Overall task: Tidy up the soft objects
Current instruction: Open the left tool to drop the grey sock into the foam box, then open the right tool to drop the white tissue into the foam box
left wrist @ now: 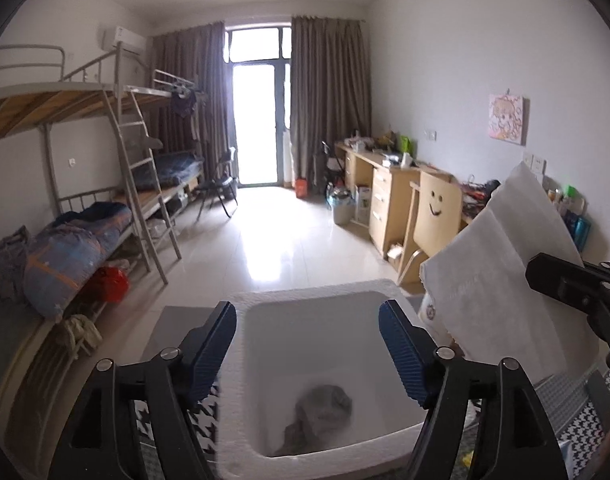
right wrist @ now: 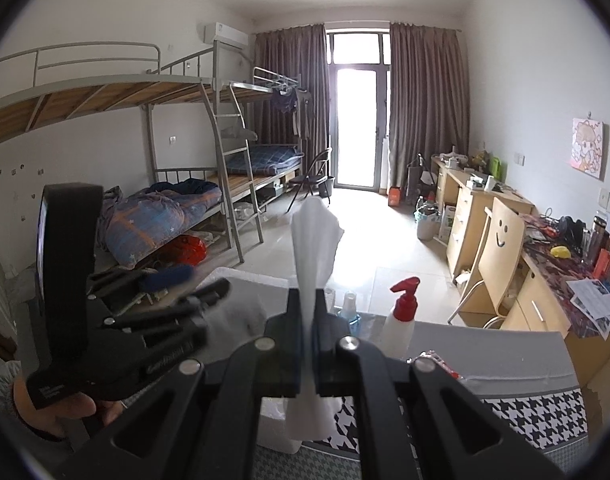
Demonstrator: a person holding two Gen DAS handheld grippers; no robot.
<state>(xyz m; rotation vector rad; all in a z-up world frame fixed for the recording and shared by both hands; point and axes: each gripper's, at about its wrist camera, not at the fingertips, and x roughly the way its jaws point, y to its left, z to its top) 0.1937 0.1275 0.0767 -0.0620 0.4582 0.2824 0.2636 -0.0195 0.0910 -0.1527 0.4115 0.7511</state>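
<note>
Bedding, a blue and orange quilt [left wrist: 65,256], lies bundled on the lower bunk of the grey metal bunk bed [left wrist: 117,128] at the far left. Nearer, the left gripper [left wrist: 308,350] hovers over a white foam box [left wrist: 305,364] with its blue ribbed fingers [left wrist: 215,352] spread wide apart and nothing between them. Inside the box, on its floor toward the near wall, sits a crumpled grey cloth [left wrist: 321,408], blurred, so its exact fabric is hard to tell. The box rests on a surface covered in black-and-white houndstooth cloth [right wrist: 537,420].

To the right of the box, a white sheet of soft tissue-like material [left wrist: 501,264] hangs in the air, pinched along its right edge by the right gripper [right wrist: 307,344]. In the right wrist view the black fingers [right wrist: 293,344] are pressed together on that sheet, which stands up between them and also droops below. Just right of it, on the grey part of the surface, stands a white spray bottle with a red trigger head [right wrist: 401,316]. Farther right a light wooden chair with a smiley face [right wrist: 501,248] faces a cluttered wooden desk [right wrist: 465,216].
</note>
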